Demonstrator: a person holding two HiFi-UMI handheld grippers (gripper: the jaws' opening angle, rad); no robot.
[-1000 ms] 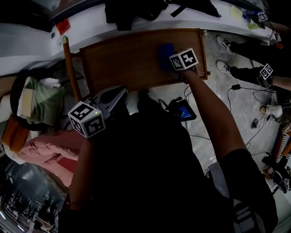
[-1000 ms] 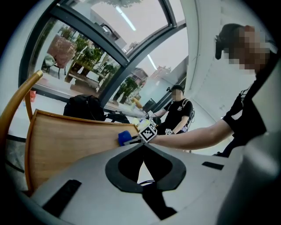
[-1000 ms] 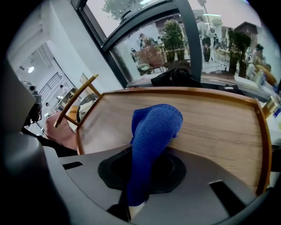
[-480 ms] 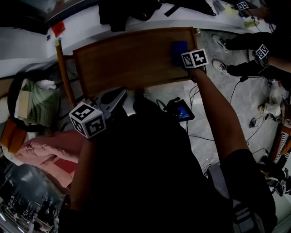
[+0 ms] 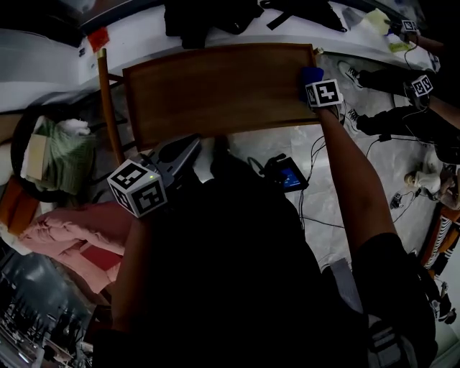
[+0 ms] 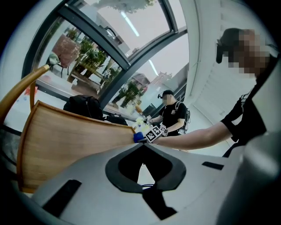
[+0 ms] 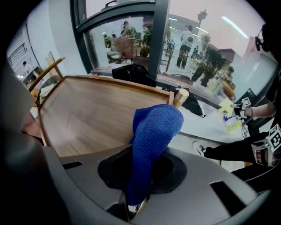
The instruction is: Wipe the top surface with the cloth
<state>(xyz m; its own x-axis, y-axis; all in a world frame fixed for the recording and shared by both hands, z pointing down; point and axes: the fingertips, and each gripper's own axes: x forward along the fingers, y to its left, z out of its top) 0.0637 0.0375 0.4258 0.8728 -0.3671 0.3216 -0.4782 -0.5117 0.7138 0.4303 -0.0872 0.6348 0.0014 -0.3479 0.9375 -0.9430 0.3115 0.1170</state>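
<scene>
The wooden top surface (image 5: 215,90) lies ahead of me, seen too in the right gripper view (image 7: 88,114) and the left gripper view (image 6: 66,140). My right gripper (image 5: 320,85) is at its right edge near the far corner, shut on the blue cloth (image 5: 310,74). In the right gripper view the cloth (image 7: 156,127) bulges up out of the right gripper (image 7: 147,151), over the edge of the wood. My left gripper (image 5: 188,149) hangs off the near edge of the surface, its jaws closed tip to tip with nothing between them (image 6: 143,144).
Black bags (image 5: 208,18) lie on the white ledge behind the surface. A basket with green cloth (image 5: 57,154) and a pink cloth (image 5: 65,233) are at the left. A small screen device (image 5: 287,175) and cables lie on the floor. Another person's grippers (image 5: 420,85) are at the right.
My right gripper has slid the blue cloth rightward across the wood, from right of the middle to the right edge. The left gripper has stayed put.
</scene>
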